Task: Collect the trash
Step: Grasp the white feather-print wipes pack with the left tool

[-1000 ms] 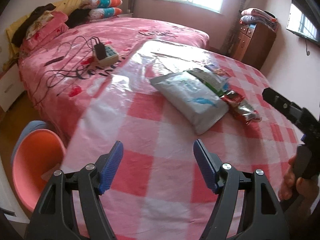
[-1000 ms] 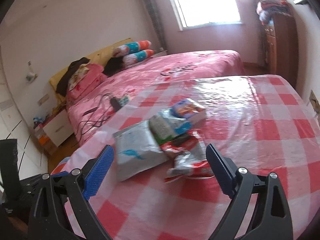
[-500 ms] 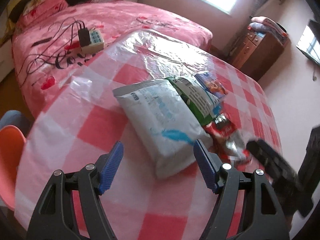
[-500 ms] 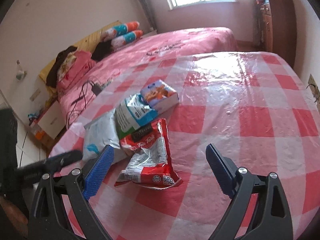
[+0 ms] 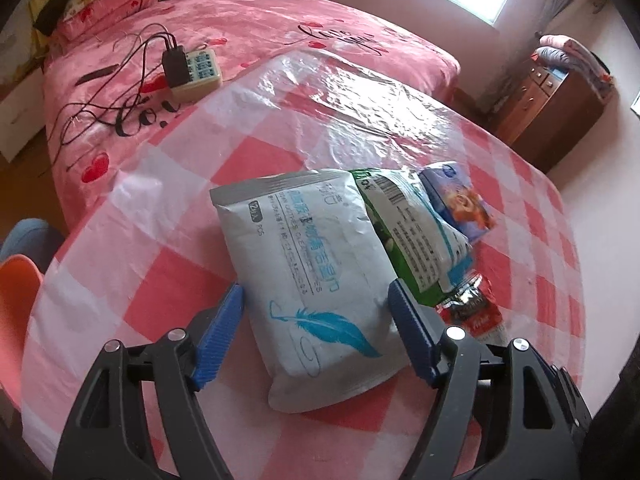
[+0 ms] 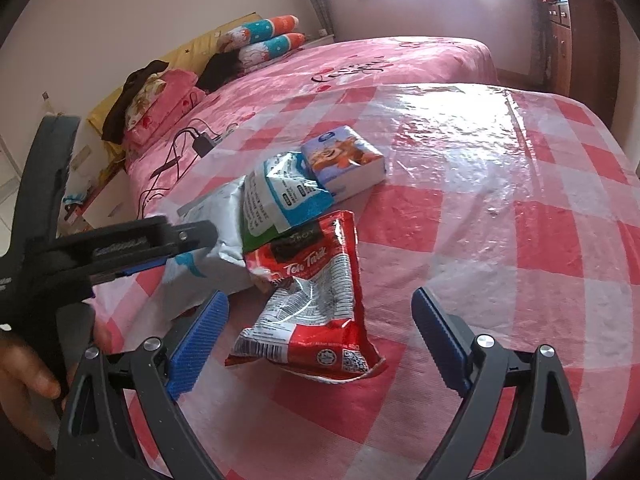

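A white wipes pack with a blue feather lies on the checked table. My left gripper straddles its near end, jaws opening, pads beside the pack without pressing it. A green-and-white bag leans on the pack, with a blue tissue pack behind it. A crumpled red tea packet lies flat between the fingers of my right gripper, which is open just above it. In the right wrist view, one of the left gripper's fingers reaches over the white pack.
The table has a red-and-white cloth under clear plastic. Beyond its far edge is a pink bed with a power strip and cables. An orange chair stands left, a wooden dresser far right. A hand holds the left gripper.
My left gripper has moved forward from the table's near edge until its fingers flank the white pack. My right gripper has dropped closer to the red packet.
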Motion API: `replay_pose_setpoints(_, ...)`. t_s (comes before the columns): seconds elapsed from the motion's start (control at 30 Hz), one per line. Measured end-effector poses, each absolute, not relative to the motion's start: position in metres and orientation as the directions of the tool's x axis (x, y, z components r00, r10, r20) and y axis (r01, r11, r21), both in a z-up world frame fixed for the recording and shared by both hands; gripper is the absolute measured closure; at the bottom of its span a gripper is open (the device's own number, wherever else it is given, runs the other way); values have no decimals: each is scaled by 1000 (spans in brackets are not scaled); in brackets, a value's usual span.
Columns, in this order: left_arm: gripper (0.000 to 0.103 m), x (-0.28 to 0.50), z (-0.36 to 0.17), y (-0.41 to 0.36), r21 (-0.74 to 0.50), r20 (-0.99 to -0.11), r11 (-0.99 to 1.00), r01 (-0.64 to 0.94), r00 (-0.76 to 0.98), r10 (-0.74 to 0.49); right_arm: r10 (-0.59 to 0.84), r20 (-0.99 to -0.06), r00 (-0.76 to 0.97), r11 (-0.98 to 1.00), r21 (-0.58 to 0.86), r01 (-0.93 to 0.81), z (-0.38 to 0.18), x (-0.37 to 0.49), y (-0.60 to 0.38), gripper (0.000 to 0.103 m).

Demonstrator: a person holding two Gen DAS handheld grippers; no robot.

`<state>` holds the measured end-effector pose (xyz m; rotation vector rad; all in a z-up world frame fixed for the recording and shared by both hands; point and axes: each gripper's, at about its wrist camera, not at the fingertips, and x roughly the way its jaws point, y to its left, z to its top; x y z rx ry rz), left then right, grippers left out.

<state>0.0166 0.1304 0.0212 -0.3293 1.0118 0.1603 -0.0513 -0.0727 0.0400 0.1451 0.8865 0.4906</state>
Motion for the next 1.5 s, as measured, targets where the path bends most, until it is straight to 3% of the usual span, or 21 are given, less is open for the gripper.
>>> replay_pose_setpoints(0.37, 20, 37, 16, 131, -107, -854, 944, -313, 515, 74, 472, -716, 514, 877, 319, -360, 37, -50, -63, 11)
replay_pose_setpoints(0.7, 19, 42, 14, 124, -64, -855, 942, -329, 504, 118, 462, -723, 513, 880, 305, -364, 37, -44, -61, 22)
replay_pose_setpoints(1.0, 9, 43, 2, 117, -20, -839, 958, -287, 526, 140, 464, -723, 511, 879, 305, -366, 35, -44, -62, 22)
replay_pose_setpoints(1.2, 15, 40, 2, 116, -10, -830, 964, -265, 539, 140, 456, -727, 513, 883, 294, -367, 36, -46, -61, 22)
replay_pose_setpoints(1.37, 20, 33, 4, 117, -23, -825, 966, -256, 551, 126, 401, -747, 530, 905, 233, -356, 37, -47, -57, 35)
replay_pose_setpoints(1.5, 21, 24, 6, 119, -22, -826, 969, -247, 551, 122, 394, -751, 530, 906, 218, -364, 36, -48, -55, 40)
